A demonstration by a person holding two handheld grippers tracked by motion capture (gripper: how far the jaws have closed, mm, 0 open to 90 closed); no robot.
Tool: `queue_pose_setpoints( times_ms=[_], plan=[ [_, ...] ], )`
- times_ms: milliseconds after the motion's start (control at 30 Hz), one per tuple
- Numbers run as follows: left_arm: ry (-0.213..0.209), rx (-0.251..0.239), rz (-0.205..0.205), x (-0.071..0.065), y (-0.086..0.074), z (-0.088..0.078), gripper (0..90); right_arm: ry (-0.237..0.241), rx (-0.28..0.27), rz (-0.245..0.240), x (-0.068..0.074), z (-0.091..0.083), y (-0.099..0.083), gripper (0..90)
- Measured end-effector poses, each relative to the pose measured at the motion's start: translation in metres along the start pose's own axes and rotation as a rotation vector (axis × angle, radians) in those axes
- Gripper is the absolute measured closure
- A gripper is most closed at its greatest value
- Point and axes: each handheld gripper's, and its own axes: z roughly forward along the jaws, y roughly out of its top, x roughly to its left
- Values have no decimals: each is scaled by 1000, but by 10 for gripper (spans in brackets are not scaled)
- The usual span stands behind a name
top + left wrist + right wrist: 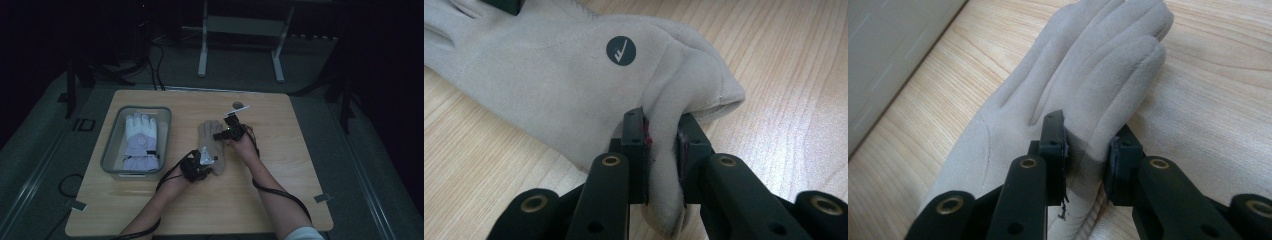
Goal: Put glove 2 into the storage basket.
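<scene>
Beige suede fills my left gripper (663,150): its jaws pinch the glove (212,145) at the cuff edge. Farther up, my right gripper (1087,155) clamps a finger. The glove lies on the table (280,150).

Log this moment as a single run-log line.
left gripper: shut on beige glove cuff edge | right gripper: shut on glove's finger end | glove: on table | bin: holds white glove

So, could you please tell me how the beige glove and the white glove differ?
The beige glove lies on the bare table, pinched by both grippers; the white glove rests untouched in the grey bin. The beige glove is plain; the white glove has lilac panels. Both lie flat.
</scene>
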Motion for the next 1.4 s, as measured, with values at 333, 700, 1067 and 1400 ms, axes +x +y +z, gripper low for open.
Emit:
queue_pose_setpoints(
  times_ms=[333, 700, 1067, 1400],
  plan=[
    [30, -10, -1, -2, 5, -12, 801, -3, -16, -13, 3, -7, 4, 764],
    [63, -32, 21, -1, 20, -38, 802, 18, -84, -44, 18, -32, 19, 766],
    [100, -37, 31, 11, 28, -69, 801, 34, -140, -87, 43, -52, 44, 766],
    [151, -40, 9, 26, 20, -102, 801, 67, -173, -106, 70, -53, 68, 765]
  ],
)
